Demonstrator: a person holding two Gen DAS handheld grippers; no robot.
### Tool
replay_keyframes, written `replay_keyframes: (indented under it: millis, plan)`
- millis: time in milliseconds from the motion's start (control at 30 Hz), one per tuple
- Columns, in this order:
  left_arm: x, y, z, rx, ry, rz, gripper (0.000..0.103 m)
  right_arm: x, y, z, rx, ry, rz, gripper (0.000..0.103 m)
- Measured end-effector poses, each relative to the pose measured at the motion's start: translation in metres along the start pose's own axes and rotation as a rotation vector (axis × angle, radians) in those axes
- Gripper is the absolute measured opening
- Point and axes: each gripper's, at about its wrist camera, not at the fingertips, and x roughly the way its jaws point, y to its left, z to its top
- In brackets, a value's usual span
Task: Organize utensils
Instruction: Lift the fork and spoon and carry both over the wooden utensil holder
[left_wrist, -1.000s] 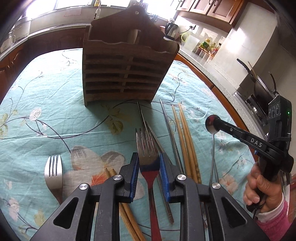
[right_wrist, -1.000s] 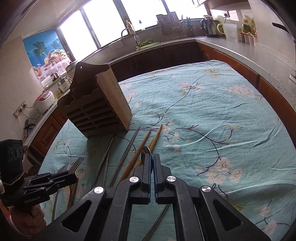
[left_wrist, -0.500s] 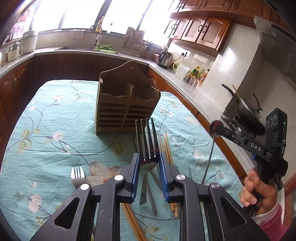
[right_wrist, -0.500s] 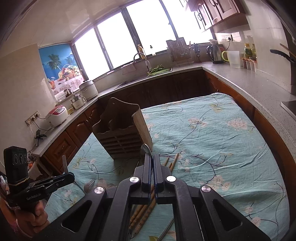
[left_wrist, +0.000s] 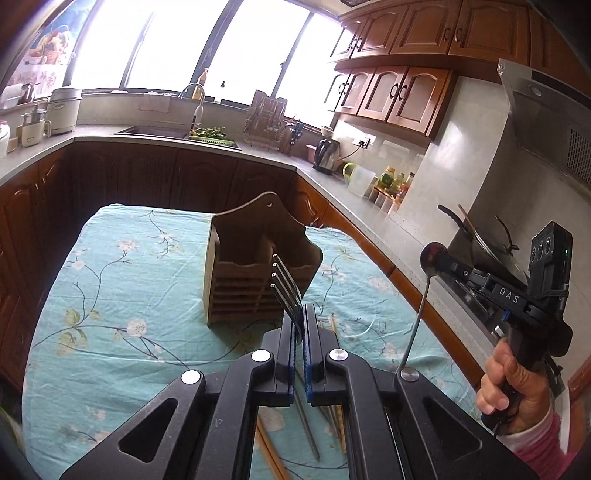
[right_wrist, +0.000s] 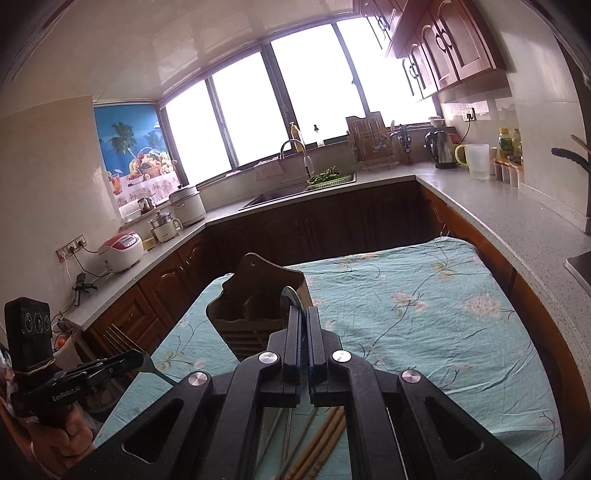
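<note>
A wooden utensil holder (left_wrist: 251, 266) stands upright on the table with the teal floral cloth (left_wrist: 129, 295). My left gripper (left_wrist: 299, 314) is in the air short of it, its jaws closing tight on the neck of a steel fork (left_wrist: 282, 280), which stands edge-on with its tines slanting up and left. In the right wrist view that left gripper (right_wrist: 136, 360) shows at lower left with the fork (right_wrist: 114, 336). My right gripper (right_wrist: 303, 314) is shut on a spoon (right_wrist: 291, 295), whose bowl pokes out above the tips. From the left, the spoon (left_wrist: 417, 321) hangs handle-down from the right gripper (left_wrist: 437, 258).
Wooden chopsticks (right_wrist: 321, 443) and metal chopsticks (left_wrist: 308, 432) lie on the cloth under the grippers. Kitchen counters (right_wrist: 480, 206) run around the table, with a sink, a kettle (left_wrist: 327, 155) and a rice cooker (right_wrist: 122, 249). A hand in a pink sleeve (left_wrist: 517, 391) grips the right tool.
Both grippers have risen off the table, carrying the fork and the spoon. The fork has turned edge-on and the left jaws have drawn close together. The holder now sits lower in both views.
</note>
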Motion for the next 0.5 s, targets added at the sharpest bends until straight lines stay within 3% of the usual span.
replay_keyframes:
  millis: [267,500]
  plan:
    - [0.004,0.016,0.041,-0.014,-0.099,0.016,0.001,0.019,0.016,0.039,-0.041,-0.122,-0.071,0.002]
    - [0.036,0.033,0.066,-0.051,-0.146,0.024,0.001,0.052,0.028,0.064,-0.080,-0.225,-0.147,0.002]
